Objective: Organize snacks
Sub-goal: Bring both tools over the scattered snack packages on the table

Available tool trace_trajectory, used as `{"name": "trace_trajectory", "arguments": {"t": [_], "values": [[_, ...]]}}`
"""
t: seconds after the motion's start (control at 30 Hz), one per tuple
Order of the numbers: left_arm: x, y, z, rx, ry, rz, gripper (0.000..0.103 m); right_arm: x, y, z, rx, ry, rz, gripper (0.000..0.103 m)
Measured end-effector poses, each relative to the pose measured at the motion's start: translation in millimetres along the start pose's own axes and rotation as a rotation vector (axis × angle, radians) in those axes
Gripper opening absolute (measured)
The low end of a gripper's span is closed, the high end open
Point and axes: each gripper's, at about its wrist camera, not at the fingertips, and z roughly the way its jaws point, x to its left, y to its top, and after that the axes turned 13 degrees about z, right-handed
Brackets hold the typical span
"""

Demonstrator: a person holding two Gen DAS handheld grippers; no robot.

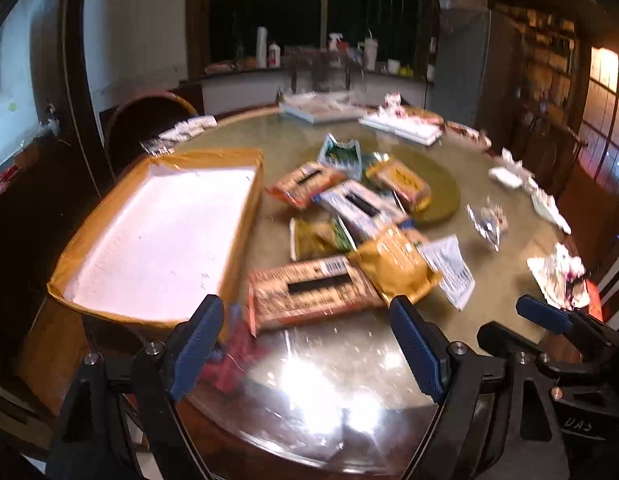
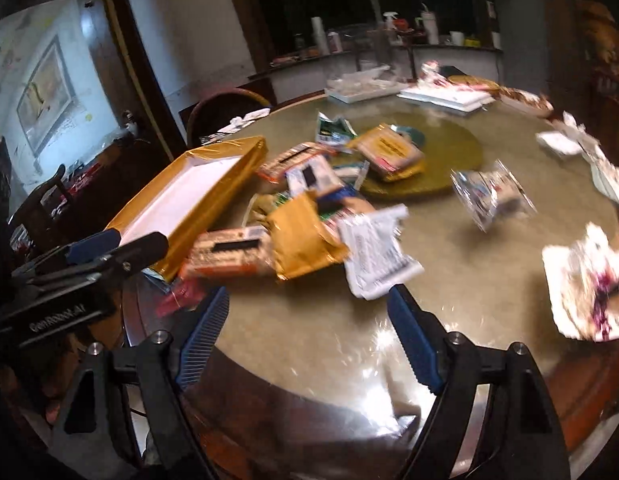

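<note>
A round glass-topped table (image 1: 333,364) with a dark wooden rim spreads out ahead of both grippers. Ahead and to the left of the left gripper (image 1: 307,344) sits a shallow rectangular tray (image 1: 245,216) with tan taped walls and a white floor, nothing lying in it. A round olive-green turntable disc (image 2: 449,156) lies further ahead, near the table's middle.

The pile of snack packets (image 1: 349,216) lies just ahead of the left gripper, to the right of the tray and reaching onto the disc. Nearest is a long orange-brown packet with a black stripe (image 1: 309,292), just beyond the left gripper's blue fingertips. A mustard-yellow pouch (image 2: 305,236) overlaps its right end, and a white printed sachet (image 2: 377,256) lies just ahead of the right gripper (image 2: 309,336), near its right finger. A crinkled silver foil wrapper (image 2: 493,196) stands apart, ahead and to the right.

Both grippers hang above the near table edge with fingers spread wide, holding nothing. Motion blur hides the packet labels.
</note>
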Motion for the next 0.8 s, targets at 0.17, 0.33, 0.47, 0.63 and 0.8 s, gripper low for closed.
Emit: {"name": "trace_trajectory", "arguments": {"t": [0.17, 0.33, 0.47, 0.63, 0.8], "values": [[-14, -4, 2, 0.015, 0.053, 0.033, 0.085, 3, 9, -12, 0.037, 0.011, -0.031, 0.075], [-6, -11, -2, 0.023, 0.066, 0.041, 0.085, 11, 3, -15, 0.037, 0.038, -0.018, 0.075], [2, -12, -4, 0.034, 0.061, 0.047, 0.085, 15, 1, -15, 0.042, 0.043, -0.029, 0.074], [11, -14, -3, 0.031, 0.049, 0.037, 0.085, 15, -1, -11, 0.052, 0.051, -0.017, 0.07], [24, -16, -3, 0.028, 0.034, 0.022, 0.085, 19, 2, -9, 0.055, 0.059, -0.018, 0.069]]}}
